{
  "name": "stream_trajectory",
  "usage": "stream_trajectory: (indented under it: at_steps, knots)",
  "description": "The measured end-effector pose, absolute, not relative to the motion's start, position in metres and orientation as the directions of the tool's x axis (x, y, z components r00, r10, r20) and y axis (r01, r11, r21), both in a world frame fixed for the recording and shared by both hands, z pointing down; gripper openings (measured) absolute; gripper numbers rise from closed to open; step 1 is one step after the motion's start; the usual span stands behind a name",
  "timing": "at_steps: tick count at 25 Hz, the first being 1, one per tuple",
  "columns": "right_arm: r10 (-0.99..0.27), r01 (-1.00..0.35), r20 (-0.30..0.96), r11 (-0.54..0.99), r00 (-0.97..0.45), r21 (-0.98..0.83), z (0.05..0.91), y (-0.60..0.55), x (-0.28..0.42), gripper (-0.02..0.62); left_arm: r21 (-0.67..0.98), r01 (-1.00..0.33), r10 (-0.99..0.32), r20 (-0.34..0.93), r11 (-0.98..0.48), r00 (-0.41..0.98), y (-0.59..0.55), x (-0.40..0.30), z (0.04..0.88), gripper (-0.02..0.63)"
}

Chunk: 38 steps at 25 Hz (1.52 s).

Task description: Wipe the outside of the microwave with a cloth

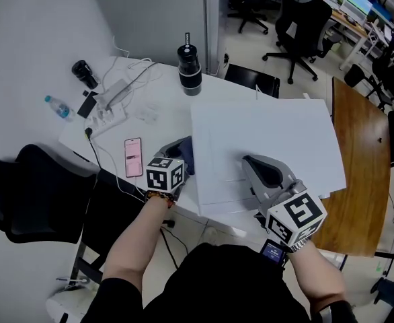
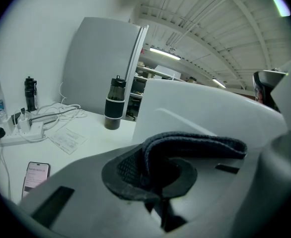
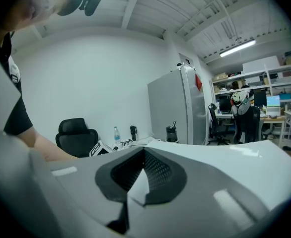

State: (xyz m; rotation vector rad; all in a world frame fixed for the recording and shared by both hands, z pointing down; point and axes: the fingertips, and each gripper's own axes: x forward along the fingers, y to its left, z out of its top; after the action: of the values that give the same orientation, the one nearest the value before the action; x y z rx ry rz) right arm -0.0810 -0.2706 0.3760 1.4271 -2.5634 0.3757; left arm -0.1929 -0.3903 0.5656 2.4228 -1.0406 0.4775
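1. Plainly, L gripper (image 2: 155,182) was clamped on a folded dark cloth (image 2: 195,145), held against the left side of the white microwave (image 1: 264,133). R gripper (image 3: 144,175) was closed w/ nothing in it, over the microwave's top by the near edge.
2. Risk, my guess: the cloth was pinched by a fold only, so a hard drag along the wall could pull it free.
3. Risk: a wide sweep could knock the phone (image 1: 134,157) just beside L gripper, or the flask (image 1: 189,69) further back.
4. Writing: none legible. The phone's screen text was too small to read, and no brand showed on the microwave.
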Motion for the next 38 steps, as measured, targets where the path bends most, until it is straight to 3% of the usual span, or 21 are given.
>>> stream_trajectory:
  at_steps: [20,38]
  knots:
    - [-0.805,-0.850,0.271,0.507,-0.527,-0.145,0.379,-0.277,-0.067,0.000,0.231,-0.767,-0.594,0.514,-0.599,0.619,-0.418,-0.193,0.571,0.029]
    - [-0.773,-0.798,0.196,0.591,-0.603,-0.122,0.344,-0.212,-0.054,0.000,0.130,-0.811,-0.735,0.360,-0.571,0.575,-0.351,-0.225,0.464,0.029]
